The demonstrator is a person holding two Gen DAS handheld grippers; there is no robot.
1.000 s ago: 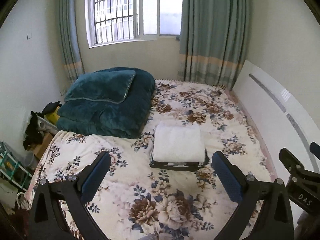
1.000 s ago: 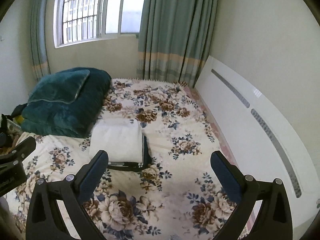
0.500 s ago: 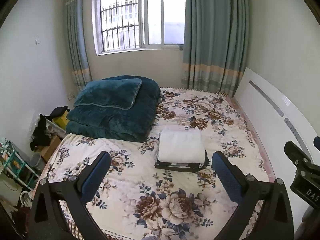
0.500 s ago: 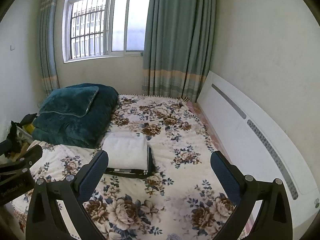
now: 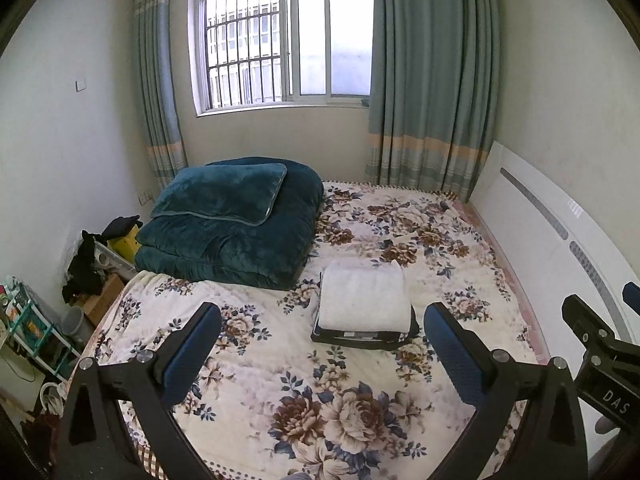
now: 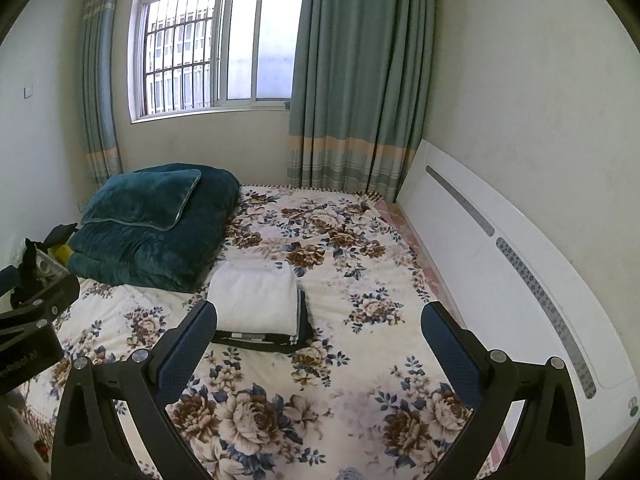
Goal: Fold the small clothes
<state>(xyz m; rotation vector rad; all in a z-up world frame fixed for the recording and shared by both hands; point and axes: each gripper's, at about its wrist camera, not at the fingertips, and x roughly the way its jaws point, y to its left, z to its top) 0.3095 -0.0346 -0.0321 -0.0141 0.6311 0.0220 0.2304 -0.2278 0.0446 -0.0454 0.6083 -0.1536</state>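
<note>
A small stack of folded clothes, white piece on top [image 5: 365, 299] and dark pieces under it, lies in the middle of the flowered bed [image 5: 352, 408]. It also shows in the right wrist view [image 6: 256, 300]. My left gripper [image 5: 322, 338] is open and empty, held above the bed's near part, well back from the stack. My right gripper [image 6: 318, 338] is open and empty too, to the right of the stack. Part of the right gripper shows at the right edge of the left wrist view [image 5: 600, 344].
A folded teal quilt with a pillow [image 5: 232, 220] sits at the bed's far left. A white headboard [image 6: 500, 264] runs along the right. Clutter and a small rack [image 5: 32, 320] stand on the floor left of the bed. Window and curtains are behind.
Both grippers have pulled back and risen away from the stack; the view now takes in more of the room. The stack has not moved.
</note>
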